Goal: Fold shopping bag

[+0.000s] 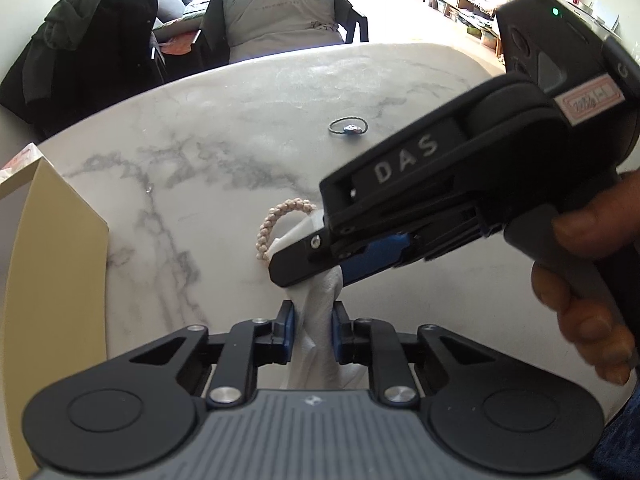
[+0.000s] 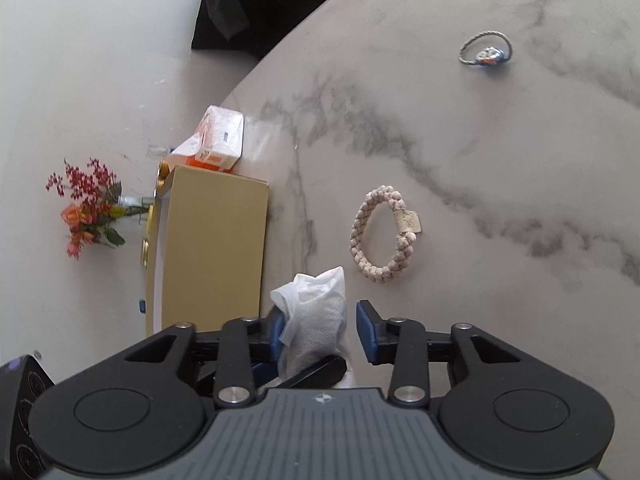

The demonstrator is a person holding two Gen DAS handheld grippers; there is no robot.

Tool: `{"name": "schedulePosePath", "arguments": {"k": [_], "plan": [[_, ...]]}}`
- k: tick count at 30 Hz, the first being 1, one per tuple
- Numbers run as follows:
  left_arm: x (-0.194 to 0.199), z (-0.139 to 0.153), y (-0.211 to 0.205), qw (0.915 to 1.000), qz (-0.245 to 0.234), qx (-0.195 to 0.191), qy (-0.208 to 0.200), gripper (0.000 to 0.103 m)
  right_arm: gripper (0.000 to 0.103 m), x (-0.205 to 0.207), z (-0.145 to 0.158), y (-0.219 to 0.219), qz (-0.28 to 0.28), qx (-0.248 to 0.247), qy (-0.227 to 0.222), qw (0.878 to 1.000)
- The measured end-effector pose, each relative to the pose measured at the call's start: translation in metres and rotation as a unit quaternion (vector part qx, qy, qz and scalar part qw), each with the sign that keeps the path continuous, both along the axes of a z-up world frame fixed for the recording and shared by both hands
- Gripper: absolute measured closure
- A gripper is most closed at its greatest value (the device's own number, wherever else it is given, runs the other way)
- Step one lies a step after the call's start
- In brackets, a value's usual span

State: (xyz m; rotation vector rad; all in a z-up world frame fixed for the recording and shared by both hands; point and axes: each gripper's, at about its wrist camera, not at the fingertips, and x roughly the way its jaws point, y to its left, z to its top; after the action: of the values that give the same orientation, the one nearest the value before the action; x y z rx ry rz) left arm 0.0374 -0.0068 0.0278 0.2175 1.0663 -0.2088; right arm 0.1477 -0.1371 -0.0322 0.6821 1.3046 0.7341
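Observation:
The shopping bag (image 1: 316,332) is a white, crumpled roll standing up from the marble table (image 1: 240,120). My left gripper (image 1: 313,330) is shut on its lower part, both blue pads pressing the plastic. My right gripper (image 1: 308,252), held by a hand (image 1: 580,280), reaches in from the right around the roll's top. In the right wrist view the bag (image 2: 316,312) leans against the left pad of my right gripper (image 2: 320,330), and a gap shows before the right pad (image 2: 366,328), so these jaws stand open. One black finger (image 2: 320,368) of the left gripper shows below.
A beige braided band (image 2: 384,236) lies just beyond the bag, and a thin hair tie with a charm (image 2: 486,54) lies farther out. A yellow box (image 2: 212,248), a tissue pack (image 2: 218,140) and flowers (image 2: 88,212) stand at the left. Chairs (image 1: 280,12) stand behind the table.

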Motion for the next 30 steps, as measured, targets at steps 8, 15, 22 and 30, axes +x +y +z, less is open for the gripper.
{"name": "schedulePosePath", "arguments": {"k": [8, 15, 22, 30], "plan": [[-0.006, 0.001, 0.009, 1.0000, -0.006, 0.000, -0.002, 0.086, 0.049, 0.026, 0.015, -0.020, 0.019, -0.044, -0.090, 0.995], [-0.009, 0.003, 0.012, 0.9999, -0.015, -0.006, -0.005, 0.086, 0.079, 0.042, -0.003, 0.004, 0.087, -0.109, -0.136, 0.981], [-0.008, 0.006, 0.014, 0.9995, -0.025, -0.012, -0.013, 0.086, 0.096, 0.019, 0.004, 0.033, 0.158, -0.168, -0.262, 0.937], [-0.001, 0.001, 0.010, 0.9987, -0.049, -0.010, -0.011, 0.086, 0.096, -0.009, 0.033, 0.041, 0.220, -0.149, -0.375, 0.888]]}}
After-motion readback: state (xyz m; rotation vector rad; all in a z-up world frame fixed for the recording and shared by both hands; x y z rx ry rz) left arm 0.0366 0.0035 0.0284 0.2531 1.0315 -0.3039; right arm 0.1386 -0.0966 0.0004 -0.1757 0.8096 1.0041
